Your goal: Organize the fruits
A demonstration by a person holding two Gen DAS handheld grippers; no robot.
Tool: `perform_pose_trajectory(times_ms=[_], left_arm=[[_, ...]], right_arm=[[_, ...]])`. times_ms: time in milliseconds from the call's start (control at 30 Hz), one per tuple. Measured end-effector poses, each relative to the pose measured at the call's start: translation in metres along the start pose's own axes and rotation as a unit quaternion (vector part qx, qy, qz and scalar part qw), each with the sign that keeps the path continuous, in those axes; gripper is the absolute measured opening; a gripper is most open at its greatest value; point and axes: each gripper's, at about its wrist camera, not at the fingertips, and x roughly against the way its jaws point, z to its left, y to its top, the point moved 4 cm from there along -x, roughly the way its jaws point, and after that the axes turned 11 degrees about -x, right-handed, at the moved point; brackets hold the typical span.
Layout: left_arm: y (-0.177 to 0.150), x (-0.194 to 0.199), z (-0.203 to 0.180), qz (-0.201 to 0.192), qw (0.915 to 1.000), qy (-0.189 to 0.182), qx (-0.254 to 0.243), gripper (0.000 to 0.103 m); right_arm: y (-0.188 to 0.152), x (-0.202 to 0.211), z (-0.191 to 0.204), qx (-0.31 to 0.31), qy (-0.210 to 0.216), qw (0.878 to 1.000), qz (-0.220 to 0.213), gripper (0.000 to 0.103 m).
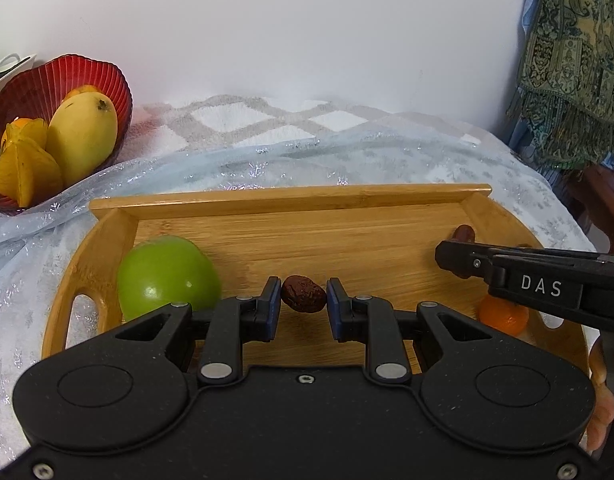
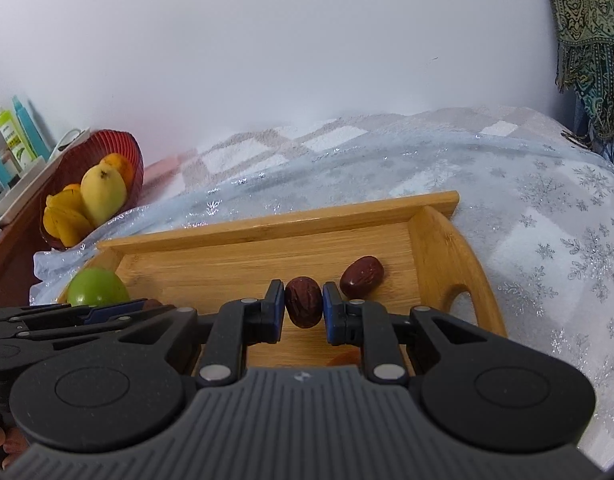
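Plain white wall [image 1: 287, 28] behind, and a bed or table under a pale blue snowflake cloth [image 1: 347, 160]. On the cloth, a wooden tray [image 1: 291, 194] with a cut-out handle at each short end. Off past the tray's far left corner, a red glass bowl [image 1: 39, 76] with a yellow mango [image 1: 83, 136] and cut orange star fruit [image 1: 25, 172] inside. A patterned green scarf [image 1: 575, 60] hanging at the far right.

In the tray's left end, near the handle, a green apple [image 1: 167, 276]. Near the right handle, a small orange fruit [image 1: 503, 316] (partly hidden under the right tool).

Left gripper [image 1: 304, 302] closed on a wrinkled brown date [image 1: 304, 294], pinched between the blue pads around the middle of the tray's near side. Right gripper [image 2: 303, 306] closed on a second date [image 2: 304, 302] toward the tray's right end. Just beside it, a third date [image 2: 361, 276] loose on the wood, close to the right handle.
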Motion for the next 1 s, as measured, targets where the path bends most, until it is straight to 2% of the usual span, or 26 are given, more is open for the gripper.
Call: perform_pose_trajectory(times_ms=[400,1000], left_arm=[[-0.0043,-0.0089,0.0007,0.016,0.9999,0.002,-0.002,0.023],[-0.0050,-0.0090,0.0020,0.016,0.9999,0.004,-0.001,0.024]], right_arm=[[0.0001,-0.0014,0.0033,0.011,-0.009,1.000,0.007,0.025],[-0.0040,-0.0065,0.0061,0.023,-0.015,0.999,0.018,0.026]])
